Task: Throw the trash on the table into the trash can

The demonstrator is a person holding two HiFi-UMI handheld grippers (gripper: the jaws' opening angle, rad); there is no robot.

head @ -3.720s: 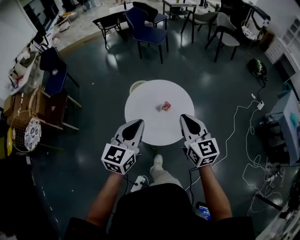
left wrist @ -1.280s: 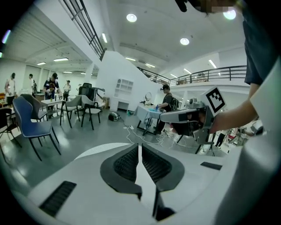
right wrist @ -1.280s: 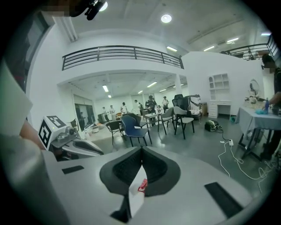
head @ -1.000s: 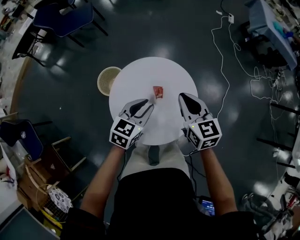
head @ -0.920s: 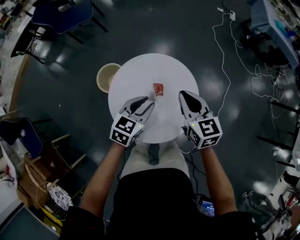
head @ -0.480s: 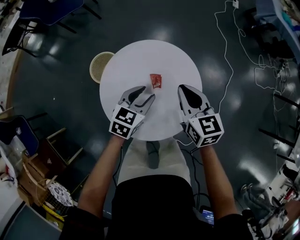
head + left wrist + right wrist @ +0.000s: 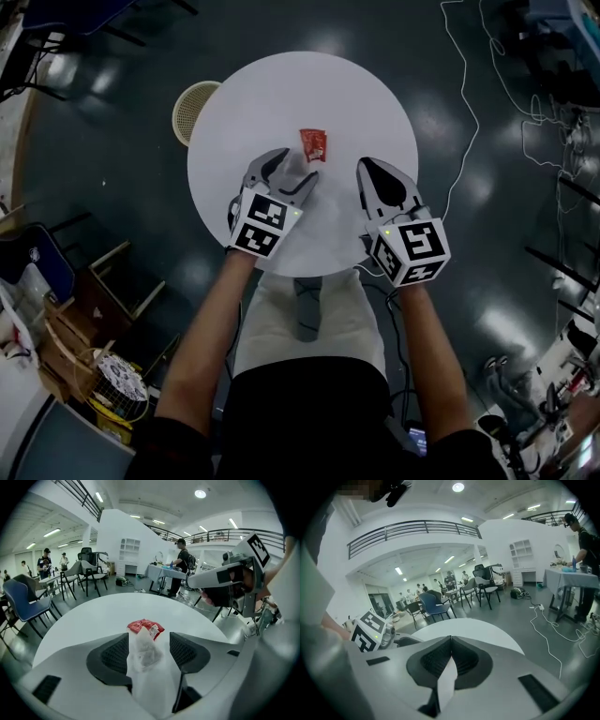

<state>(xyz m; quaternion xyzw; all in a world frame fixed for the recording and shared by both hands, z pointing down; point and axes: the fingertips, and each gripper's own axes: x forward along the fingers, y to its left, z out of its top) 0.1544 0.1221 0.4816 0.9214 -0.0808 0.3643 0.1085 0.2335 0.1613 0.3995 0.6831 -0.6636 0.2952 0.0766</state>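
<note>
A beige mesh trash can (image 7: pixel 194 110) is standing on the dark floor well off to the left of the left fingers, tucked against the far-left edge of the round white table (image 7: pixel 281 89). The person is holding the left gripper (image 7: pixel 291 172) low over the near half of the table, and its dark ribbed fingers (image 7: pixel 108 654) are opening, standing clearly apart and pressing on nothing. The red wrapper (image 7: pixel 146 626), crumpled and carrying a small white patch, is lying flat on the table just ahead of those fingertips and in line with the gap between them, not yet between the pads. To the right of the wrapper, the right gripper (image 7: pixel 368 169) is hovering over the table's near-right part, level with the left one and apart from it. Its fingers (image 7: pixel 465 660) are meeting at their tips, closed with nothing between them. Further right of those fingers, a white cable (image 7: pixel 473 103) is trailing across the floor.
</note>
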